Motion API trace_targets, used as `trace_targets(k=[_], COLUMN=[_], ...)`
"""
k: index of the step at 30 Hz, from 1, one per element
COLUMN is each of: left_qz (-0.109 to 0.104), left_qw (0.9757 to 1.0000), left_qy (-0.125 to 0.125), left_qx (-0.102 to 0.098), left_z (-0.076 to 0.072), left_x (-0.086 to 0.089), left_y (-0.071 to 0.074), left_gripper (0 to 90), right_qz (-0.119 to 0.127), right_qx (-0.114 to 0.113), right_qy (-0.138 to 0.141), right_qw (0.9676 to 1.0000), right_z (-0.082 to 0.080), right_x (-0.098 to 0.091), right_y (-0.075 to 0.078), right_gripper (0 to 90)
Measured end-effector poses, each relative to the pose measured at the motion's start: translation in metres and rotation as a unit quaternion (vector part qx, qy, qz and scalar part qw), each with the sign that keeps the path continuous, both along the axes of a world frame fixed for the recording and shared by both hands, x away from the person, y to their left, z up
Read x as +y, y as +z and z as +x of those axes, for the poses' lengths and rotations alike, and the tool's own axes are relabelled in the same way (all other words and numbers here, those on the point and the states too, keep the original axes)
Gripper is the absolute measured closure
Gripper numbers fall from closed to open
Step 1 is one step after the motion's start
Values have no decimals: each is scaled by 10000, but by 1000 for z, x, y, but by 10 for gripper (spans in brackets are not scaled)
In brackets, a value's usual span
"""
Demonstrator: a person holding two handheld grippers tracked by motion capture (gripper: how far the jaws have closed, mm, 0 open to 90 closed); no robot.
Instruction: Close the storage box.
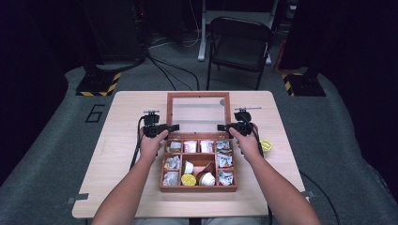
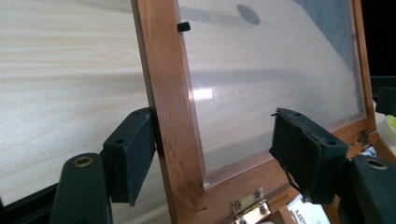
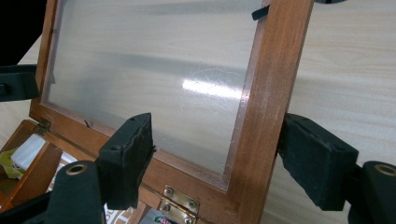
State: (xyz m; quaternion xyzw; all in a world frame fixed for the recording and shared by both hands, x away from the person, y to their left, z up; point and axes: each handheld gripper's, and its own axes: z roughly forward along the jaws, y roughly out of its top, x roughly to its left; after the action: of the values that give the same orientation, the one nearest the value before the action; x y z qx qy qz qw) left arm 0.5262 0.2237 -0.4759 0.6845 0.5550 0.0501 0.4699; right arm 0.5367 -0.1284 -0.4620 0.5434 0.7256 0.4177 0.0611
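A wooden box (image 1: 198,189) sits mid-table with its glass-paned lid (image 1: 199,95) swung up and back. My left gripper (image 1: 173,127) straddles the lid's left side rail (image 2: 168,93): one pad (image 2: 133,156) rests against the rail's outer face, the other stands apart over the glass, so the left gripper (image 2: 219,154) is open. My right gripper (image 1: 223,127) straddles the right side rail (image 3: 266,93) the same way: its outer pad (image 3: 313,163) is against the wood, the inner pad is clear of it, and the right gripper (image 3: 222,158) is open.
The box's compartments hold silver packets, small white cups and a yellow-lidded capsule (image 1: 188,179). Another yellow capsule (image 1: 266,145) lies on the table right of the box. Brass hinges (image 2: 250,205) join lid and box. A black folding chair (image 1: 239,42) stands beyond the table.
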Motion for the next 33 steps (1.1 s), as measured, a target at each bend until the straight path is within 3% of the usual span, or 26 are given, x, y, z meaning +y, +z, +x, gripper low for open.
trace_targets(k=[8, 18, 26, 31, 33], left_qz=[90, 133, 184, 33, 180], left_qw=[9998, 9993, 9980, 9975, 9964], left_qy=[-84, -157, -205, -204, -308], left_qx=[-174, -311, -566, -669, -774], left_z=[-6, -13, -25, -33, -35], left_x=[1, 1, 0, 1, 2], left_y=[9, 15, 21, 23, 25], left_gripper=[300, 297, 299, 299, 299], right_qz=[-2, -14, -238, -299, -283], right_qx=[-173, -220, -460, -612, -610], right_qy=[38, 58, 156, 182, 201], right_qw=[9998, 9997, 9985, 9975, 9975], right_z=[-7, -14, -26, -34, -37], right_x=[0, 0, 2, 3, 3], right_y=[9, 17, 24, 26, 26], right_gripper=[262, 261, 260, 258, 258])
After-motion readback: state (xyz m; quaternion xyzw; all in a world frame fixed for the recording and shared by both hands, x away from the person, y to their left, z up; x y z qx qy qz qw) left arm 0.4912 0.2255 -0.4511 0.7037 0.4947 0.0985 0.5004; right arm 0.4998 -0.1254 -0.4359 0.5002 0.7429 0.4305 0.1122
